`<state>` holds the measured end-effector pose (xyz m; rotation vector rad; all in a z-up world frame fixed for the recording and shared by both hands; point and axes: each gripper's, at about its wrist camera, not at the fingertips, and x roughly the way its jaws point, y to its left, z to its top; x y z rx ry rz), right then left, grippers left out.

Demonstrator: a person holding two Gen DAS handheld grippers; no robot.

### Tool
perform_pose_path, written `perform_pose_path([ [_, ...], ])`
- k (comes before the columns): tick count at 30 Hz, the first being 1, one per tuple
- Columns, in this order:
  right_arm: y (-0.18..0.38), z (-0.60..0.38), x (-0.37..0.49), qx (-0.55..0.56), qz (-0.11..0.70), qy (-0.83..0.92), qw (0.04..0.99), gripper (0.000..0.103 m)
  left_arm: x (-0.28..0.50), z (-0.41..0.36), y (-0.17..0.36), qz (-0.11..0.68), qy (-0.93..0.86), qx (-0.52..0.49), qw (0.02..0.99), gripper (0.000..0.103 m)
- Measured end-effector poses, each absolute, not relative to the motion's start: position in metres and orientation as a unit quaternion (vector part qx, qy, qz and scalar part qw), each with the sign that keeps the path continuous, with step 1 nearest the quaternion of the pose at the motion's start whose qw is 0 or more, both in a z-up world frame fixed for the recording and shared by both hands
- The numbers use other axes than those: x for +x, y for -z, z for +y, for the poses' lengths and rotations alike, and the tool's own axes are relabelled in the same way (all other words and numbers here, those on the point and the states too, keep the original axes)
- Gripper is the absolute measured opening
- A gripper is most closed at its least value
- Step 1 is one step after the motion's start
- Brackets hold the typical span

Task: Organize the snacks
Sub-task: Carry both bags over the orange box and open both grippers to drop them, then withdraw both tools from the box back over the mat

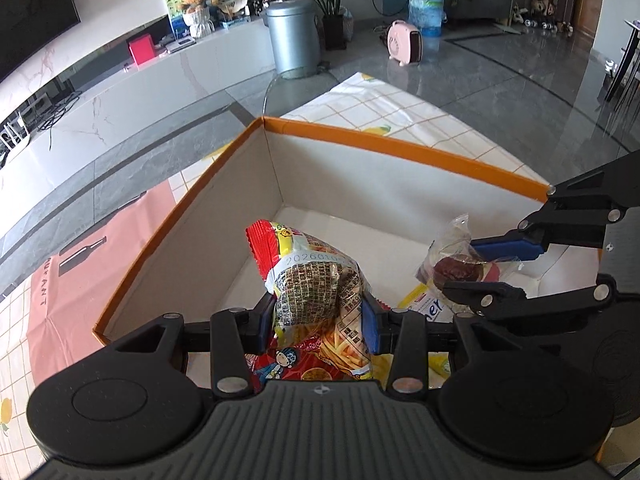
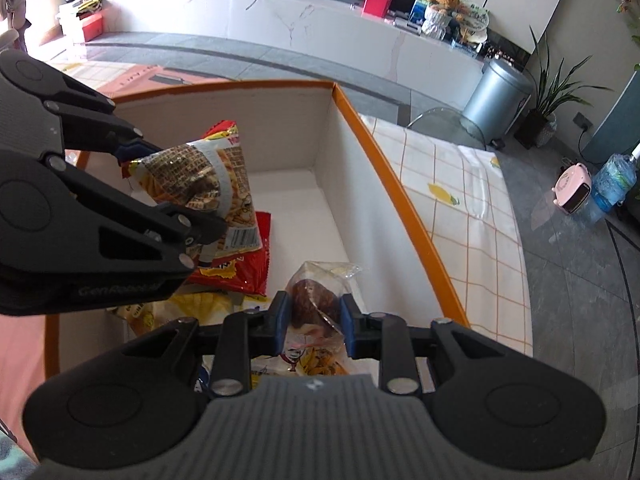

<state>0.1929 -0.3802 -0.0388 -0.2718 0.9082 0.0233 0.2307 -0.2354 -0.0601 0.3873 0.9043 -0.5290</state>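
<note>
I'm holding both grippers over the box [image 1: 384, 148]: my left gripper [image 1: 318, 320] is pinching one fries bag [image 1: 320, 292], my right gripper [image 2: 313, 322] is pinching one clear-wrapped cake [image 2: 312, 300]. More packets [image 2: 236, 272] are lying underneath.

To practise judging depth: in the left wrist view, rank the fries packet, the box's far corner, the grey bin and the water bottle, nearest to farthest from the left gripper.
1. Fries packet, clamped in the left gripper.
2. Far corner of the orange-rimmed box, ahead, slightly left.
3. Grey bin, on the floor beyond.
4. Water bottle, farther back, right.
</note>
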Motion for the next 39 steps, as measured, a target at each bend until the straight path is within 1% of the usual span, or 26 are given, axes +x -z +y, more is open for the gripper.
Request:
perform_pose_path([
  [7, 0.047, -0.386, 0.203, -0.115, 0.462, -0.015, 0.879, 0.024, 0.236, -0.243, 0.068, 0.444, 0.249, 0.213, 0.834, 0.049],
  [10, 0.047, -0.387, 0.207, -0.109, 0.47, -0.012, 0.876, 0.025, 0.237, -0.242, 0.07, 0.448, 0.248, 0.211, 0.833, 0.051],
  [14, 0.046, -0.384, 0.207, -0.111, 0.472, -0.009, 0.875, 0.025, 0.234, -0.242, 0.067, 0.44, 0.247, 0.213, 0.837, 0.056],
  [17, 0.045, -0.381, 0.205, -0.115, 0.472, -0.006, 0.874, 0.026, 0.231, -0.241, 0.063, 0.431, 0.247, 0.216, 0.841, 0.065],
  [19, 0.044, -0.38, 0.205, -0.116, 0.471, -0.002, 0.874, 0.026, 0.229, -0.239, 0.06, 0.424, 0.249, 0.213, 0.845, 0.067],
  [21, 0.042, -0.38, 0.203, -0.116, 0.472, 0.004, 0.874, 0.026, 0.227, -0.236, 0.056, 0.416, 0.246, 0.209, 0.85, 0.075],
  [23, 0.043, -0.38, 0.203, -0.117, 0.477, 0.01, 0.871, 0.026, 0.225, -0.235, 0.051, 0.409, 0.245, 0.204, 0.855, 0.078],
  [28, 0.042, -0.381, 0.203, -0.116, 0.486, 0.018, 0.866, 0.027, 0.221, -0.231, 0.039, 0.398, 0.244, 0.194, 0.863, 0.081],
  [31, 0.039, -0.379, 0.2, -0.118, 0.489, 0.021, 0.864, 0.035, 0.217, -0.229, 0.032, 0.391, 0.243, 0.192, 0.867, 0.081],
  [33, 0.035, -0.377, 0.196, -0.12, 0.488, 0.027, 0.864, 0.038, 0.214, -0.227, 0.027, 0.387, 0.239, 0.189, 0.87, 0.081],
  [35, 0.03, -0.377, 0.192, -0.117, 0.485, 0.037, 0.866, 0.045, 0.209, -0.223, 0.023, 0.386, 0.236, 0.183, 0.873, 0.081],
  [39, 0.018, -0.376, 0.18, -0.107, 0.474, 0.043, 0.873, 0.047, 0.199, -0.215, 0.014, 0.385, 0.237, 0.172, 0.876, 0.081],
])
